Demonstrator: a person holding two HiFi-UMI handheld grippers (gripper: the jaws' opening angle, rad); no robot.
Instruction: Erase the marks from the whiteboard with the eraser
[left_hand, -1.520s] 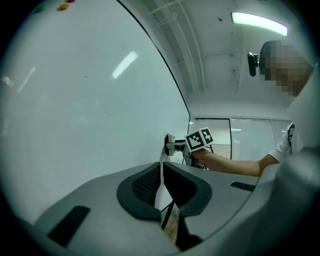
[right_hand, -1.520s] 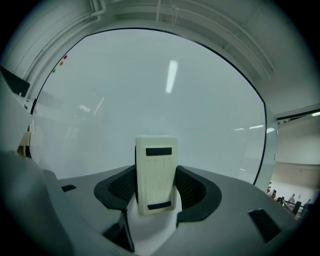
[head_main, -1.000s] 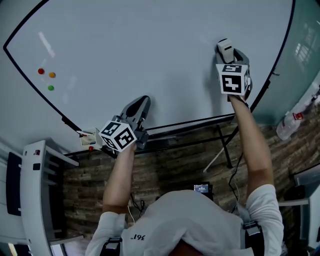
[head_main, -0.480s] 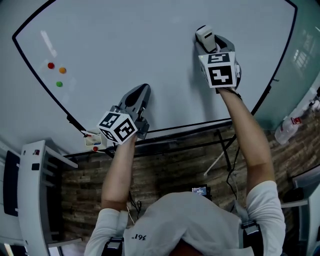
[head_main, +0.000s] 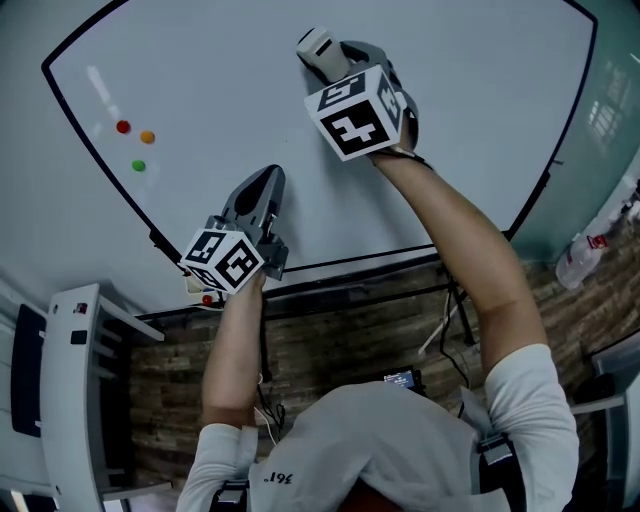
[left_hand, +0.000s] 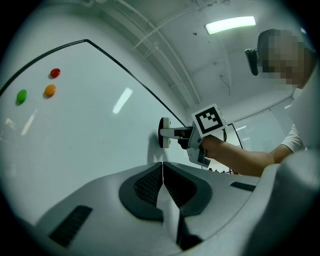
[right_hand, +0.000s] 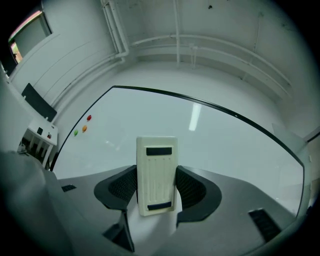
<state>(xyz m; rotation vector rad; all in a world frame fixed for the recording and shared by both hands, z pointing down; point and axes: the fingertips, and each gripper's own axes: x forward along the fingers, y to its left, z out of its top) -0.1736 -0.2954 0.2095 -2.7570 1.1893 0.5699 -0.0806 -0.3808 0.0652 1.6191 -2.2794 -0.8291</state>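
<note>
The right tongs (right_hand: 157, 187) are clamping the cream eraser (head_main: 317, 47), pressing it against the whiteboard's (head_main: 450, 90) upper middle. The left tongs (left_hand: 162, 168) are hanging pinched together, empty, near the board's lower edge.

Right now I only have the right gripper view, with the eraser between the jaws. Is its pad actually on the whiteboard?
Observer: It looks so. From the left gripper view, the eraser sits flat against the whiteboard.
Operator: And the other gripper?
Observer: The left gripper is shut with nothing between its jaws.
Operator: Where is it?
Observer: In the head view it is low on the board, near the bottom edge.
</note>
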